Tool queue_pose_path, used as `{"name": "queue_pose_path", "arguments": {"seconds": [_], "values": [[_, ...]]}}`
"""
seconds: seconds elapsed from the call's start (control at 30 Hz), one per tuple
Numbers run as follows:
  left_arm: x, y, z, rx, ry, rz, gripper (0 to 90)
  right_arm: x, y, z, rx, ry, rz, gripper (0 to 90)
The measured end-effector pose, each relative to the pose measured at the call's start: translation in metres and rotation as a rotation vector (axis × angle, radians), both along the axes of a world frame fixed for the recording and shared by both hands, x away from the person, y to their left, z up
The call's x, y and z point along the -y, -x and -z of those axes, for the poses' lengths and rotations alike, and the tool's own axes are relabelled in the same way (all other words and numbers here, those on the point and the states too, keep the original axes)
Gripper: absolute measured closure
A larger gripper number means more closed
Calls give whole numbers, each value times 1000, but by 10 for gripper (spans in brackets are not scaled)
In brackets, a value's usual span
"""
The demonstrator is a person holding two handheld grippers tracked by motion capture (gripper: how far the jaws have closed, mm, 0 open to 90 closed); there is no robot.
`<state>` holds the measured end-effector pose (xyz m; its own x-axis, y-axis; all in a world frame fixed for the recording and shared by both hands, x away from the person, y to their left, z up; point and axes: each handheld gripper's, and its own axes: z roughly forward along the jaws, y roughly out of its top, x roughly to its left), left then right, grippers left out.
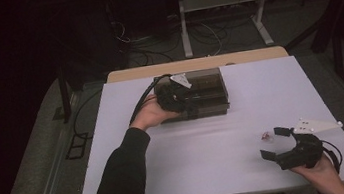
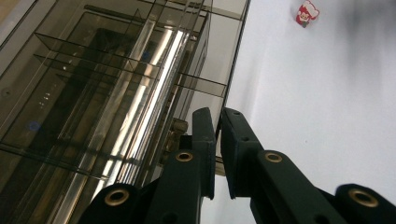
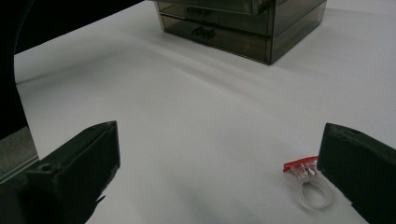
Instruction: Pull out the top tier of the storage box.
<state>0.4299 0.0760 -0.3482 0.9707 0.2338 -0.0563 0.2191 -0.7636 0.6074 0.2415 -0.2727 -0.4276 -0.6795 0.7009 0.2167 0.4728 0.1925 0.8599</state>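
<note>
Left gripper point(image 2: 217, 140) closed on thin wall of smoky drawer box point(image 1: 204, 90), right gripper point(image 3: 219, 172) wide open, empty, beside toy ring point(image 3: 310, 186)

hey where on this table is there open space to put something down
The widest bare patch of the white table runs between the smoky drawer organizer and the near edge, left of the toy ring. The far right corner beside the organizer is also free. It is tight at the organizer's left front, where the left hand-held gripper clamps, and around the right hand-held gripper.
</note>
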Motion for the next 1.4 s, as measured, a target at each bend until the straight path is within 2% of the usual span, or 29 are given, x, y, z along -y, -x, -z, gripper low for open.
{"name": "queue_pose_path", "arguments": {"seconds": [0.47,0.7,1.3,1.4], "values": [[3,7,-1,9,-24,11,832,0,0,0,0,0,-1,0],[0,9,0,1,-4,16,833,-1,0,0,-2,1,-2,0],[1,22,0,7,-10,42,842,-1,0,0,-2,2,-2,0],[0,23,1,3,-1,38,840,-1,0,0,-3,2,-2,0]]}}
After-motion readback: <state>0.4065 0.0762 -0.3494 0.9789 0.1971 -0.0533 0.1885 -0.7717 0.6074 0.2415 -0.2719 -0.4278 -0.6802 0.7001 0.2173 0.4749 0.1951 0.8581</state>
